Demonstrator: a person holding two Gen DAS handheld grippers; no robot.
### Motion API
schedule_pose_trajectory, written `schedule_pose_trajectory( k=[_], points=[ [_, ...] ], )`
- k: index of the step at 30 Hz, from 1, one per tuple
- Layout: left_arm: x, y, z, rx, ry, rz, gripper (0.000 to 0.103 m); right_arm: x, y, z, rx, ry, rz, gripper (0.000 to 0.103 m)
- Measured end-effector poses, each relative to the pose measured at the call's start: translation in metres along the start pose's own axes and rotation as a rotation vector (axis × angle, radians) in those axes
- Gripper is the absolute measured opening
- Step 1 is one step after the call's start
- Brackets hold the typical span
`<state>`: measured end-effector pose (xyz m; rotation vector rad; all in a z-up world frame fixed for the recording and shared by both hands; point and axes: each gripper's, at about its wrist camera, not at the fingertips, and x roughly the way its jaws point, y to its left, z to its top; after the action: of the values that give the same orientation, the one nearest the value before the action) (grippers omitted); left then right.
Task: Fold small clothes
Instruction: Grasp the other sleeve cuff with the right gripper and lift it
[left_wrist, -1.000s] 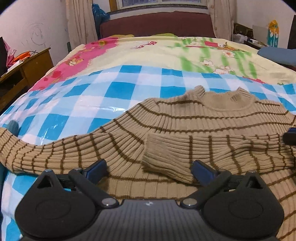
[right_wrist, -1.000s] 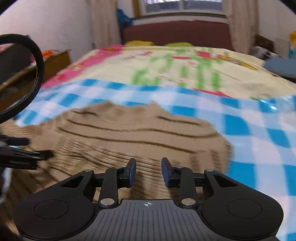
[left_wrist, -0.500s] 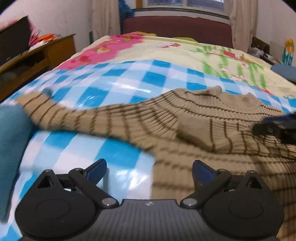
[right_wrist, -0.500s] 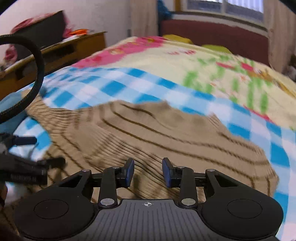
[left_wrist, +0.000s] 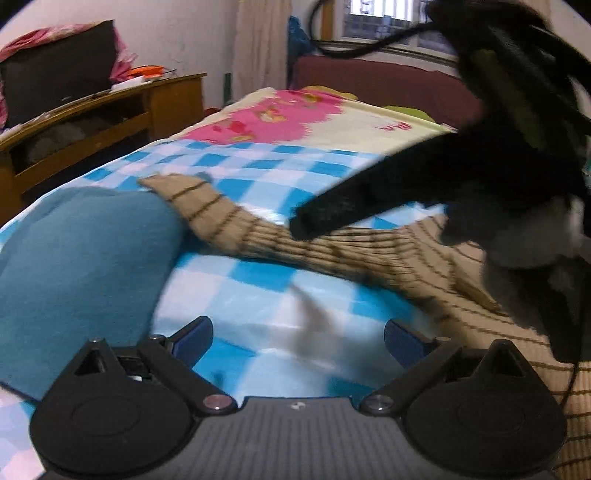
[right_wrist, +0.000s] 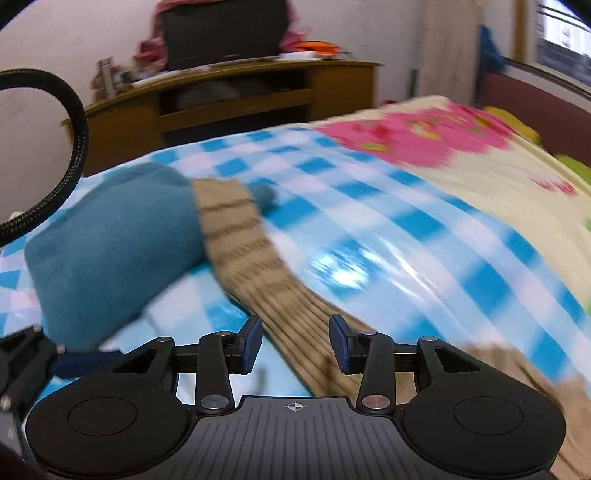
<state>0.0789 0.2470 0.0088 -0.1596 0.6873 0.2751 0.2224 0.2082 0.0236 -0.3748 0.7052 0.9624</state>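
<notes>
Striped knit sweater (left_wrist: 388, 254) lies on the bed's checked cover (right_wrist: 369, 221), one sleeve (right_wrist: 236, 236) stretched out, cuff against a teal cloth (right_wrist: 110, 236). Right tool (right_wrist: 295, 341) half open, jaws just been widening, straddling the sleeve without pinching; sleeve runs away ahead-left. Left tool (left_wrist: 299, 338) wide open, empty, over bare cover; sleeve lies beyond. Right is nearer. Sweater body cut off; blur throughout.

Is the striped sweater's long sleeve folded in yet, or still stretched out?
Stretched out. The sleeve runs straight across the checkered bed cover, its cuff resting against the blue garment, not folded onto the sweater body.
</notes>
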Motion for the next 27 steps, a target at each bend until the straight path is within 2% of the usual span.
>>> schedule_pose_trajectory(
  k=[3,7,12,13,15,16,19,23,27],
  points=[
    [0.002,0.018,-0.005,-0.026,0.004,0.012,0.103,0.025,0.024,0.017,-0.036,0.009,0.036,0.040],
    [0.005,0.037,-0.010,-0.061,0.016,0.021,0.103,0.059,0.049,0.039,-0.073,0.024,0.033,0.044],
    [0.005,0.051,-0.013,-0.105,0.017,0.024,0.103,0.095,0.070,0.057,-0.128,0.054,-0.084,0.043],
    [0.004,0.052,-0.013,-0.105,0.019,0.025,0.103,0.099,0.070,0.057,-0.128,0.057,-0.104,0.041],
    [0.002,0.051,-0.013,-0.098,0.016,0.028,0.103,0.096,0.064,0.059,-0.100,0.056,-0.111,0.017],
    [0.000,0.050,-0.014,-0.091,0.013,0.027,0.103,0.088,0.058,0.060,-0.067,0.046,-0.103,0.008],
    [-0.006,0.043,-0.013,-0.078,0.000,0.017,0.103,0.048,0.037,0.064,0.001,-0.028,-0.089,0.008],
    [-0.013,0.022,-0.006,-0.046,-0.016,-0.013,0.103,-0.034,-0.009,0.064,0.128,-0.155,-0.087,0.007],
    [-0.019,-0.008,0.005,0.025,-0.042,-0.043,0.103,-0.119,-0.061,0.051,0.282,-0.295,-0.104,0.007]
  ],
)
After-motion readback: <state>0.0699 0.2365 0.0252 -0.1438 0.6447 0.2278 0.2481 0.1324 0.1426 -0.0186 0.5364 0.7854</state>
